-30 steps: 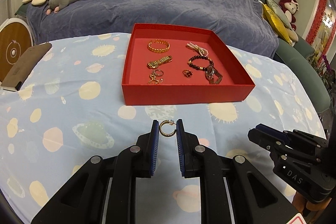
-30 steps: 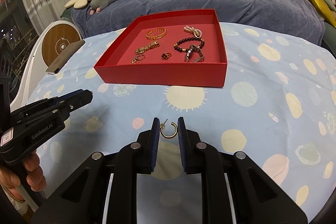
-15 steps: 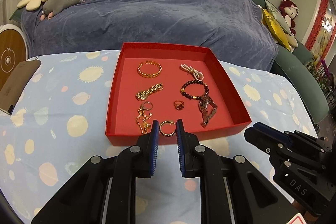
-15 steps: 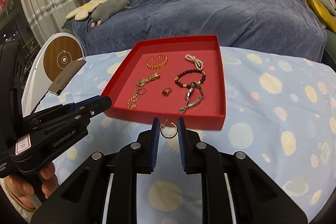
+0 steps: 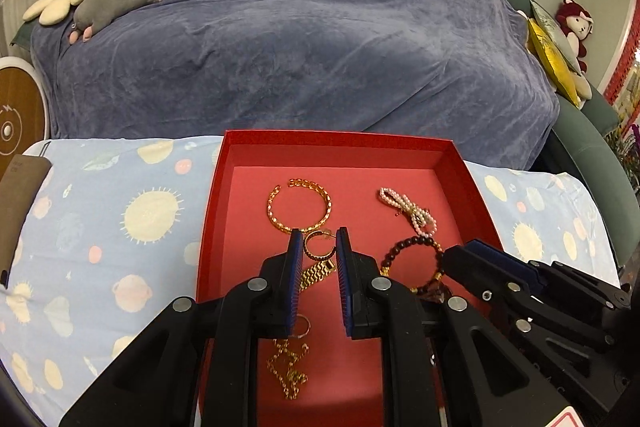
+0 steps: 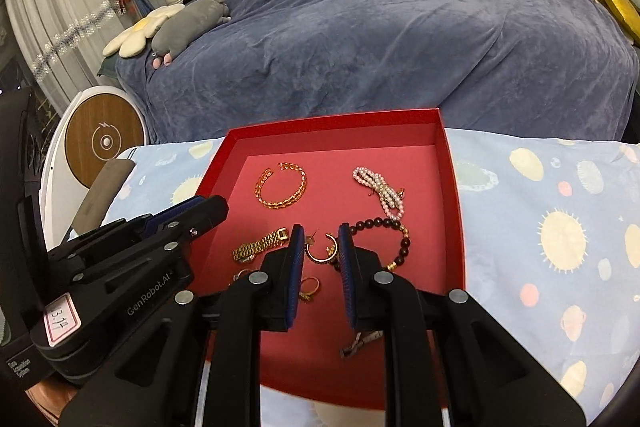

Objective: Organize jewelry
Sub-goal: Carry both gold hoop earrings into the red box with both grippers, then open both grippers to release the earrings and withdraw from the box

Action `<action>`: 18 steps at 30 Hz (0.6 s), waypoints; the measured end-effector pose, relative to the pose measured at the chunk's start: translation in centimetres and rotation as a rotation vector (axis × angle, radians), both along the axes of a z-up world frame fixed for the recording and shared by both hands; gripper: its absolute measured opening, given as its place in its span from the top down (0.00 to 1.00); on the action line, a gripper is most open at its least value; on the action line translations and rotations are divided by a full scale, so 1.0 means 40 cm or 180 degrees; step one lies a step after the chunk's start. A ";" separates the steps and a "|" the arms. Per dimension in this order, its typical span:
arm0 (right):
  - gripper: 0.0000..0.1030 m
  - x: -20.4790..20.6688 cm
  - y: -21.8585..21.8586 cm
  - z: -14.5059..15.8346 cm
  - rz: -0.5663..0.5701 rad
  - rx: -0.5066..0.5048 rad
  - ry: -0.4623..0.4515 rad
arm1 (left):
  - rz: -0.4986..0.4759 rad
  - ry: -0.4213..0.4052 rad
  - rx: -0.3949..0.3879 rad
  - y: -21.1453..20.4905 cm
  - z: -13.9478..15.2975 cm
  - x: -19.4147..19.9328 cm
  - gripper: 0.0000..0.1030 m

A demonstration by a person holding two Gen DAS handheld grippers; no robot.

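A red tray (image 5: 336, 143) (image 6: 454, 187) sits on the patterned tablecloth. It holds a gold bangle (image 5: 300, 205) (image 6: 282, 185), a pearl bracelet (image 5: 408, 207) (image 6: 380, 187), a dark bead bracelet (image 5: 404, 251) (image 6: 390, 233), a gold watch band (image 6: 260, 245), a ring (image 6: 309, 289) and a gold chain (image 5: 290, 367). My left gripper (image 5: 319, 247) is shut on a gold hoop earring (image 5: 319, 247) above the tray's middle. My right gripper (image 6: 321, 247) is shut on a matching hoop earring (image 6: 321, 249) above the tray, beside the bead bracelet.
A sofa under a blue-grey cover (image 5: 320, 27) stands behind the table, with plush toys (image 6: 176, 27) on its left. A round wooden-faced device (image 6: 104, 143) and a brown case (image 6: 100, 195) are at the left. Yellow cushions (image 5: 554, 63) lie at the right.
Both grippers have moved forward from over the tablecloth to over the tray, each still holding its hoop earring. They now sit close side by side.
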State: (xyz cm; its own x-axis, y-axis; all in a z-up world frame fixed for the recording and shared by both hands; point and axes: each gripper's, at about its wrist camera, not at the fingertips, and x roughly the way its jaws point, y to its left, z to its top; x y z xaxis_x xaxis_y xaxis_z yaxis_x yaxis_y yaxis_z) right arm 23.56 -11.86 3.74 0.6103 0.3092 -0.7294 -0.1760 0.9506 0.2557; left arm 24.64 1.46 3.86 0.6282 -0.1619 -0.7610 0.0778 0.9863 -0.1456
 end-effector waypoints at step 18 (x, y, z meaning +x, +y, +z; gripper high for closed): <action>0.83 0.125 0.003 -0.064 -0.0068 -0.0024 0.0229 | -0.0003 0.0248 0.0048 -0.012 -0.062 0.114 0.82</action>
State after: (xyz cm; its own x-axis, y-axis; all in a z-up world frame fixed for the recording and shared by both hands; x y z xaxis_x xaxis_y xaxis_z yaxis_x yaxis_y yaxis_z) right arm 28.57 -11.72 1.17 0.5626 0.2909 -0.7739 -0.1371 0.9559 0.2597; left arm 29.19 0.99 1.37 0.5668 -0.1507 -0.8099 0.0679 0.9883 -0.1364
